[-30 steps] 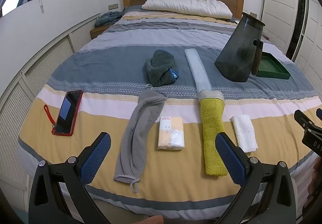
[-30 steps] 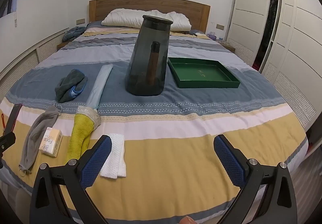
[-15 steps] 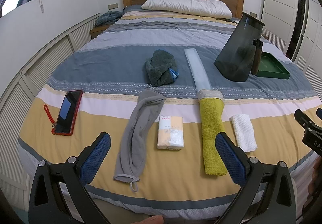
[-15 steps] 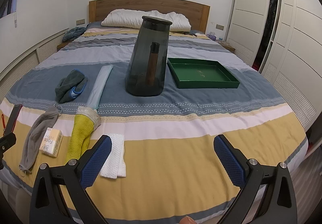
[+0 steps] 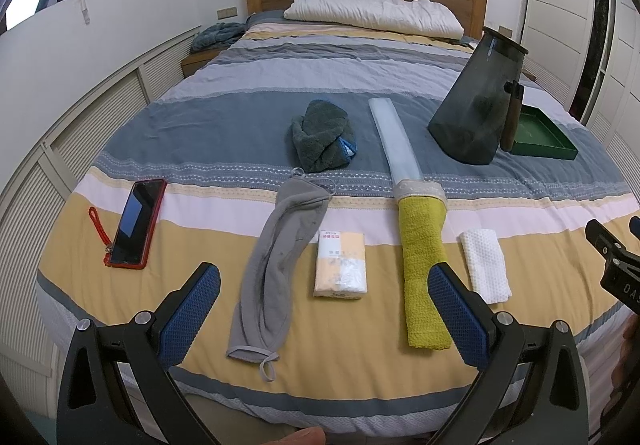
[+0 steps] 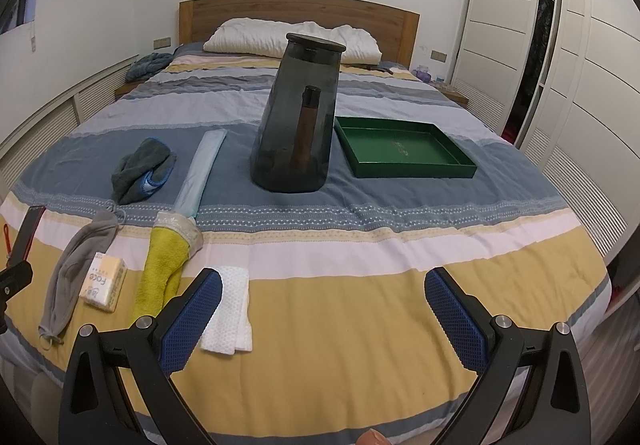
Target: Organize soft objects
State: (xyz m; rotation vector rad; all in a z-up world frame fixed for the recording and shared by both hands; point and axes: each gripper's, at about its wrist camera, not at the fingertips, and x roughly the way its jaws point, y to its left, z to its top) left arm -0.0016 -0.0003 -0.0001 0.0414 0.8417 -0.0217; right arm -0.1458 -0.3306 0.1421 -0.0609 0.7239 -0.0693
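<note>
Soft items lie in a row on the striped bed: a grey cloth (image 5: 280,257) (image 6: 76,265), a tissue pack (image 5: 341,265) (image 6: 104,281), a yellow towel (image 5: 424,269) (image 6: 160,269), a white folded cloth (image 5: 486,265) (image 6: 230,309), a dark green towel bundle (image 5: 322,135) (image 6: 140,169) and a pale blue roll (image 5: 394,141) (image 6: 202,169). My left gripper (image 5: 324,309) hovers open above the bed's near edge, in front of the tissue pack. My right gripper (image 6: 324,317) is open too, over bare bedding right of the white cloth. Both hold nothing.
A dark smoked-glass pitcher (image 6: 298,117) (image 5: 478,105) stands mid-bed beside a green tray (image 6: 404,153) (image 5: 544,133). A phone in a red case (image 5: 136,223) lies at the left. A pillow (image 6: 292,39) lies at the headboard, wardrobes (image 6: 560,45) stand right.
</note>
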